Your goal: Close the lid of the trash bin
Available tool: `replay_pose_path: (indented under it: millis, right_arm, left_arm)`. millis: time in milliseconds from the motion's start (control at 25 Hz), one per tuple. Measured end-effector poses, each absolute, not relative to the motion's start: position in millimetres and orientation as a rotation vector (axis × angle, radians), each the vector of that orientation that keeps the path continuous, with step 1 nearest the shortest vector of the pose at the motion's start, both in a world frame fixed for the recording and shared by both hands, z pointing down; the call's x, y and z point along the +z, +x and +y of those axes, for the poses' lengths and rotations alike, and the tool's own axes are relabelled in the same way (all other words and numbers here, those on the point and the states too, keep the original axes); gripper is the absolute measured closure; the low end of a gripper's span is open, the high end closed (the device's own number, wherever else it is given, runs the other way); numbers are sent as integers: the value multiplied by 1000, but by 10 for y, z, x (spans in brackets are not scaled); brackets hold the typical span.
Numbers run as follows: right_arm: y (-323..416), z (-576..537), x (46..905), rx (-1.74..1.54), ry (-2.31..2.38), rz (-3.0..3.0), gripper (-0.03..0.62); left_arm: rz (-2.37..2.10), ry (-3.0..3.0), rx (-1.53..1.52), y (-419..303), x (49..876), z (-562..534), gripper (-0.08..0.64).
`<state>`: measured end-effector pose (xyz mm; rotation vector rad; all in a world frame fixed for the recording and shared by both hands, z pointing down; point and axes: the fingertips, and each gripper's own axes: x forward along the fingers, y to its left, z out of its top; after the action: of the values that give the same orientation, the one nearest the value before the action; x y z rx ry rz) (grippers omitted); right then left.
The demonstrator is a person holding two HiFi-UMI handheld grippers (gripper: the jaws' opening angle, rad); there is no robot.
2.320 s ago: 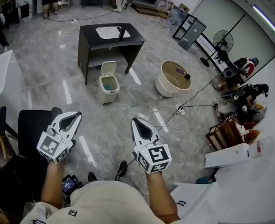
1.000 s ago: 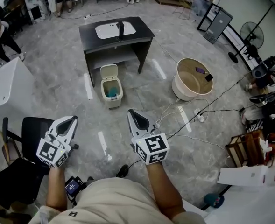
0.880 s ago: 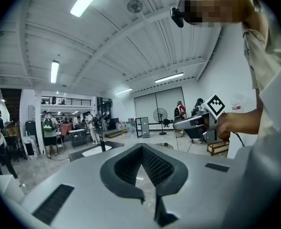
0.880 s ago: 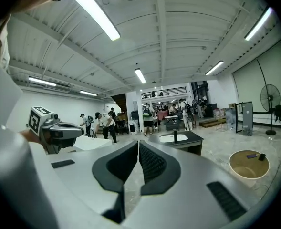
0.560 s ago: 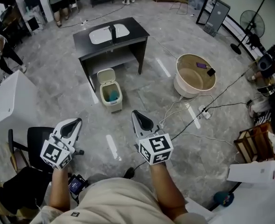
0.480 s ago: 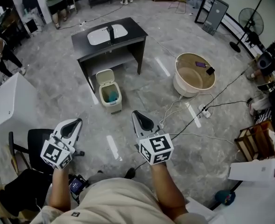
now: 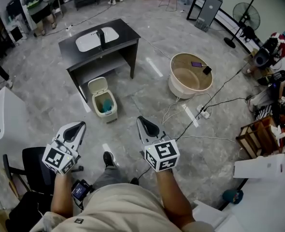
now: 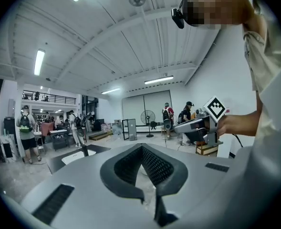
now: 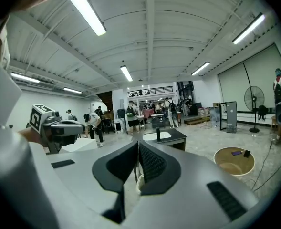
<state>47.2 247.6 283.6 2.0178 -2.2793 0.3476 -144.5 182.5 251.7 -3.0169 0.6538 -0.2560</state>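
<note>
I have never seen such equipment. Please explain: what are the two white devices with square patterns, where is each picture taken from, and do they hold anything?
A person holds a two-jaw tool in each hand: the left gripper and the right gripper. The patterned cubes are part of them. The head view comes from a camera on the person's head, looking down. The two gripper views come from cameras riding on each gripper, looking along its jaws. Both pairs of jaws are together and hold nothing. Ahead on the floor stands a small trash bin with its lid raised, next to a dark table with a sink.
</note>
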Motion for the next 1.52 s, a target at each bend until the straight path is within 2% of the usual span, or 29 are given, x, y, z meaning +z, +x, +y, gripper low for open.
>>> replay_pose_path:
  millis: [360,600,1520]
  right_arm:
    - [355,1676,2567,259,2081,-2136,566]
    - [414,1302,2550,258,2132,-2045,566]
    - [362,201,2665,257,2034,-1991,566]
  left_arm:
    - [522,-3041,-95,-1415,2344,620,546]
    - [447,-3068,-104,-1408,2446,84,546]
    - [511,-3118,-56,-1534,2745,-1060,546]
